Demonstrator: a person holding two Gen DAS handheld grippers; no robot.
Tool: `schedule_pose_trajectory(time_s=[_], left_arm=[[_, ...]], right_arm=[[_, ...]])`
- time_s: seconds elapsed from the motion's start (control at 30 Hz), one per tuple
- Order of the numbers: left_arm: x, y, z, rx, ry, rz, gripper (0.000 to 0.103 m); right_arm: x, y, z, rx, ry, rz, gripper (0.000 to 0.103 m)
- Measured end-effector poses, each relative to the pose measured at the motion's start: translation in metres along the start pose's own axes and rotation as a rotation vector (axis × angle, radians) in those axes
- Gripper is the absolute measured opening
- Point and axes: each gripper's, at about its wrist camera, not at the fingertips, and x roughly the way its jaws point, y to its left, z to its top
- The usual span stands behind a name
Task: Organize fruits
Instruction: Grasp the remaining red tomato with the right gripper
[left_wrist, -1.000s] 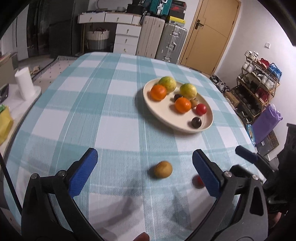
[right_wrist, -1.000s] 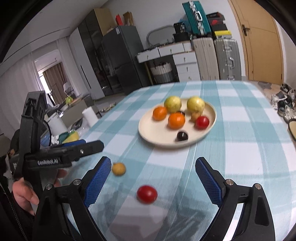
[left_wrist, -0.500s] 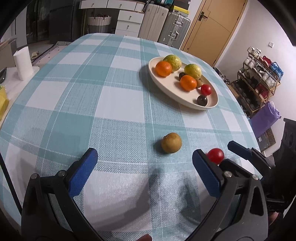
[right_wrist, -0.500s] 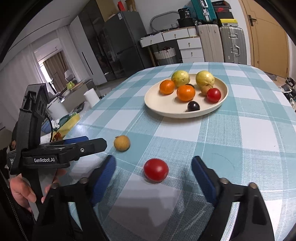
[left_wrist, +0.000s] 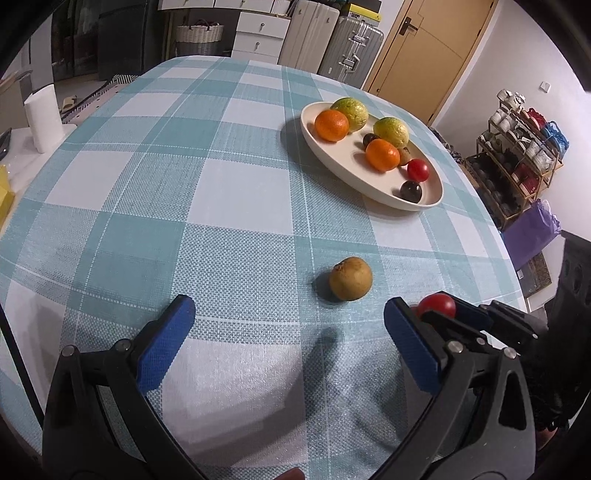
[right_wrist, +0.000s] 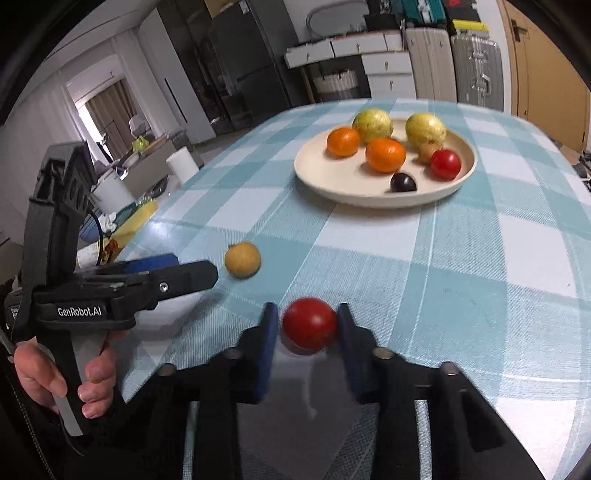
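Right gripper fingers pinch red tomato at its sides; soft, go gentle. Left gripper wide open, empty.

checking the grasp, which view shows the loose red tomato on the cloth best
The right wrist view: the red tomato sits large and whole between the right gripper fingers. The left wrist view shows only its top, peeking out behind the left gripper.
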Motion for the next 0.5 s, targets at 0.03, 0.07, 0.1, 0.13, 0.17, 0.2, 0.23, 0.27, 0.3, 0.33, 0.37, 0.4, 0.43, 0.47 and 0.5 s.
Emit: schedule_pose_trajectory(time_s=[0.03,0.07,0.1,0.13,0.17,0.2,0.23,0.27,0.3,0.33,0.37,0.4,0.43,0.47,0.5], left_arm=[[0.000,0.000,0.000,0.001,-0.001,0.000,0.102],[0.000,0.000,0.001,0.002,-0.002,0.001,0.102],[0.000,0.000,0.002,0.006,-0.003,0.000,0.102],[0.000,0.000,0.003,0.008,-0.004,-0.001,0.102],[0.000,0.000,0.004,0.009,-0.006,-0.007,0.102],[-0.001,-0.001,0.005,0.012,-0.007,-0.016,0.102],[-0.001,-0.002,0.006,0.019,-0.007,-0.020,0.102],[-0.001,-0.003,0.007,0.029,-0.010,-0.016,0.102],[-0.002,-0.004,0.008,0.034,-0.014,-0.009,0.102],[-0.002,-0.005,0.009,0.037,-0.019,-0.001,0.102],[-0.002,-0.006,0.010,0.043,-0.022,0.003,0.102],[-0.002,-0.007,0.012,0.051,-0.025,0.004,0.102],[-0.001,-0.008,0.012,0.057,-0.027,0.006,0.102],[0.000,-0.009,0.014,0.063,-0.029,0.007,0.102],[0.001,-0.010,0.014,0.069,-0.027,0.005,0.102]], right_arm=[[0.000,0.002,0.000,-0.013,-0.009,-0.014,0.029],[0.000,0.004,0.001,-0.020,-0.009,-0.017,0.028],[0.001,0.005,0.001,-0.027,-0.005,-0.021,0.028],[0.001,0.006,0.001,-0.032,-0.007,-0.028,0.028],[0.001,0.007,0.001,-0.034,-0.010,-0.032,0.028],[0.000,0.006,0.001,-0.030,-0.014,-0.030,0.028],[0.000,0.004,0.001,-0.022,-0.016,-0.024,0.028],[0.000,0.003,0.001,-0.015,-0.018,-0.022,0.028],[-0.001,0.001,0.002,-0.004,-0.021,-0.016,0.028],[-0.002,-0.002,0.003,0.008,-0.026,-0.008,0.028],[-0.004,-0.004,0.004,0.016,-0.034,-0.007,0.028],[-0.005,-0.005,0.005,0.019,-0.038,-0.005,0.028],[-0.006,-0.007,0.007,0.025,-0.039,0.000,0.028],[-0.007,-0.008,0.008,0.029,-0.042,0.003,0.028],[-0.009,-0.009,0.011,0.030,-0.048,0.011,0.028]])
